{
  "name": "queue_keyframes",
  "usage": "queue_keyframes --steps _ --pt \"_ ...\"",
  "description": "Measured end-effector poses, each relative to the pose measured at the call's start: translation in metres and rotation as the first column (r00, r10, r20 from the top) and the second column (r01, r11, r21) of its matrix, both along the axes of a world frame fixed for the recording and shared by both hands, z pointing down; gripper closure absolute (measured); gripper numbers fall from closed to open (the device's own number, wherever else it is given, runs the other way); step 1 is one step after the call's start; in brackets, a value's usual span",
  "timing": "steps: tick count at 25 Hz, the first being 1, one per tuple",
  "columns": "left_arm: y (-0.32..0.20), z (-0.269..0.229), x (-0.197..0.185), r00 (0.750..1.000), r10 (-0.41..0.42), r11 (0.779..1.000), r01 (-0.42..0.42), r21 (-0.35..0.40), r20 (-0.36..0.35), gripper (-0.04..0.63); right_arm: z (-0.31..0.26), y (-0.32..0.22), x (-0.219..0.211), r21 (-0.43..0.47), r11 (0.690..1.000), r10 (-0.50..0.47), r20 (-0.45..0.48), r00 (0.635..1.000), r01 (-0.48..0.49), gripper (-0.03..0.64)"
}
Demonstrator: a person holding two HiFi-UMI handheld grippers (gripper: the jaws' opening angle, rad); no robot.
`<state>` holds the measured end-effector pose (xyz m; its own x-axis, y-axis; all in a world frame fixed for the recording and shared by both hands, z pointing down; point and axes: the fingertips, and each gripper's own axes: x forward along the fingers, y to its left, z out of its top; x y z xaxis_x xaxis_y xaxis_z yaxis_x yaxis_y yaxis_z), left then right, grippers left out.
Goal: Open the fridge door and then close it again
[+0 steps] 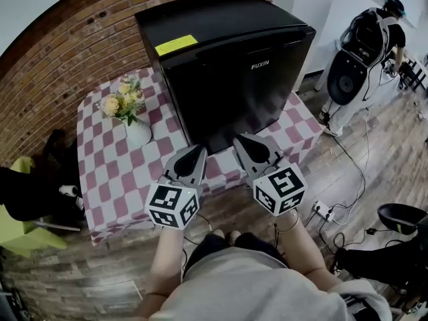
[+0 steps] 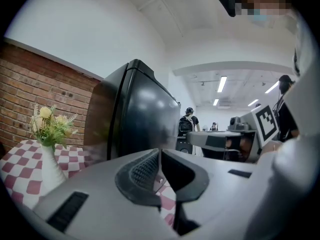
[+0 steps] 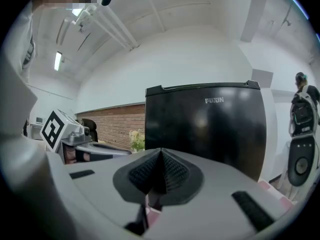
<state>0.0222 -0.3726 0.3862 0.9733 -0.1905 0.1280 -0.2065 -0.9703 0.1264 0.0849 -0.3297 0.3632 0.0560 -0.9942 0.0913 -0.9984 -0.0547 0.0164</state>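
A small black fridge (image 1: 227, 65) stands on a table with a red and white checked cloth (image 1: 127, 172); its door is closed and faces me. The fridge (image 2: 135, 114) fills the middle of the left gripper view, and the fridge (image 3: 210, 126) shows front-on in the right gripper view. My left gripper (image 1: 194, 154) is held in front of the door's lower left, shut with nothing between its jaws. My right gripper (image 1: 246, 144) is beside it near the door's lower middle, also shut and empty. Neither touches the fridge.
A white vase of flowers (image 1: 130, 116) stands on the table left of the fridge. A brick wall (image 1: 60, 52) is behind. A person with a backpack (image 1: 368, 52) stands at the right. Cables and a power strip (image 1: 322, 211) lie on the wooden floor.
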Motion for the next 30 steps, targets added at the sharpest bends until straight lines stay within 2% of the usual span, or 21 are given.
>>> queue_keyframes --steps 4,12,30 --pt "0.016 0.011 0.004 1.0 0.005 0.999 -0.004 -0.039 0.021 0.577 0.007 0.013 0.002 -0.017 1.0 -0.011 0.02 1.0 0.011 0.618" --pt "0.038 0.032 0.011 0.998 0.028 0.998 -0.024 -0.064 0.062 0.577 0.029 0.031 0.002 -0.07 0.997 -0.028 0.046 0.999 0.031 0.618" --pt "0.041 0.03 0.017 0.996 0.02 0.999 -0.017 -0.034 0.083 0.58 0.037 0.036 0.008 -0.078 0.996 -0.03 0.056 0.998 0.035 0.618"
